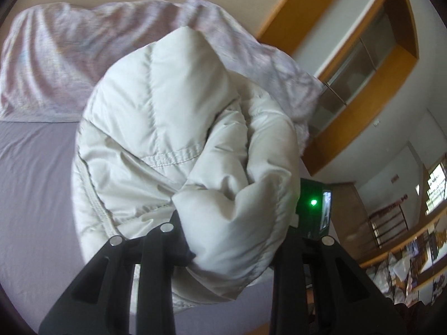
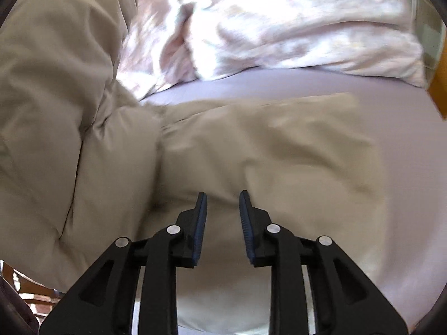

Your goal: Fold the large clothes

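A pale cream quilted puffer jacket (image 1: 167, 128) fills the left wrist view, bunched up and lifted above the lilac bed sheet (image 1: 33, 184). My left gripper (image 1: 223, 240) is shut on a thick fold of the jacket; its fingertips are buried in the fabric. In the right wrist view the same jacket (image 2: 265, 145) looks beige and lies spread on the sheet (image 2: 405, 167), with a raised bulk at the left. My right gripper (image 2: 223, 209) is open and empty, its blue-padded fingertips just above the jacket's near part.
A crumpled pinkish-white duvet (image 1: 69, 61) lies across the far side of the bed, also in the right wrist view (image 2: 279, 22). A wooden-framed wall unit (image 1: 363, 64) and cluttered shelves (image 1: 413, 268) stand to the right of the bed.
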Tool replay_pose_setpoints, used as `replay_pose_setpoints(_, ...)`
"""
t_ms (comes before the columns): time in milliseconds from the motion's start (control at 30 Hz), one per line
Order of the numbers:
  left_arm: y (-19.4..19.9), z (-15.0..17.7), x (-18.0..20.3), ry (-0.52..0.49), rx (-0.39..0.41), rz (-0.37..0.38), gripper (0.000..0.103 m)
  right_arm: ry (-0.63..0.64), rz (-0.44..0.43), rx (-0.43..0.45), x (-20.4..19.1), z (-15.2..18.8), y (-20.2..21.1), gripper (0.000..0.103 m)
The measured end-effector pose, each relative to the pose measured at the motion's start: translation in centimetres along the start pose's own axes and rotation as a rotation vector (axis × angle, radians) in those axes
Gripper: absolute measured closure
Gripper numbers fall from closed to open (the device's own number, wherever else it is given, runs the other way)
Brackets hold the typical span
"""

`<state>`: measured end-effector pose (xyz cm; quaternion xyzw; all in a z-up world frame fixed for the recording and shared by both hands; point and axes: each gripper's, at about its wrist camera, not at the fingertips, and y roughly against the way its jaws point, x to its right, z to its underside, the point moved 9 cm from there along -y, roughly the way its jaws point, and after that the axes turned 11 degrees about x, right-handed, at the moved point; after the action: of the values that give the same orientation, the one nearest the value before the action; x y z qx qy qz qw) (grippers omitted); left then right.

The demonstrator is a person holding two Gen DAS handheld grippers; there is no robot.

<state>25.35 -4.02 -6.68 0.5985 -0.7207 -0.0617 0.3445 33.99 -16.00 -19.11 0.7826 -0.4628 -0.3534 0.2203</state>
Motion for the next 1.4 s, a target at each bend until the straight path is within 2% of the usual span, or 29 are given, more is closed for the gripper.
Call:
replay_pose_setpoints(233, -4.8, 3.8, 6.5, -0.058, -0.095, 0.058, 0.074, -0.083, 0.086, 0.005, 7.8, 1.1, 2.1, 0.073)
replay_pose_setpoints(367, -7.4, 5.8, 9.3, -0.085, -0.152, 0.077, 0.074, -0.107, 0.093, 0.011, 10.2, 1.7, 3.2, 0.073)
replay_pose_setpoints(467, -9.3, 7.1, 11.0, -0.109, -0.19, 0.073, 0.074, -0.127, 0.161, 0.044, 12.4, 1.7, 3.9, 0.072)
replay_pose_setpoints(567, -10.6, 8.3, 12.2, -0.131, -0.221, 0.064, 0.073, -0.157, 0.184, 0.053, 14.3, 2.0, 4.6, 0.071)
replay_pose_setpoints(700, -11.4, 8.9, 13.3, -0.161, -0.244, 0.057, 0.066, -0.192, 0.206, 0.062, 16.5, 2.3, 5.1, 0.071)
replay_pose_setpoints(833, -11.1, 7.9, 14.8, -0.164, -0.234, 0.089, 0.041, -0.208, 0.21, 0.077, 17.7, 2.0, 5.8, 0.071)
replay_pose_setpoints(900, -10.3, 6.9, 15.0, -0.171, -0.217, 0.091, 0.036, -0.21, 0.205, 0.088, 17.8, 1.8, 6.1, 0.071)
replay_pose_setpoints(1000, -9.4, 5.6, 15.3, -0.176, -0.189, 0.082, 0.035, -0.203, 0.191, 0.107, 17.6, 0.9, 6.4, 0.071)
replay_pose_setpoints(1167, -8.0, 2.6, 15.0, -0.21, -0.119, 0.018, 0.031, -0.172, 0.159, 0.14, 16.1, -1.2, 7.0, 0.071)
replay_pose_setpoints(1400, -7.2, -0.2, 9.7, -0.185, -0.082, -0.133, 0.031, -0.124, 0.106, 0.206, 13.9, -5.2, 8.5, 0.071)
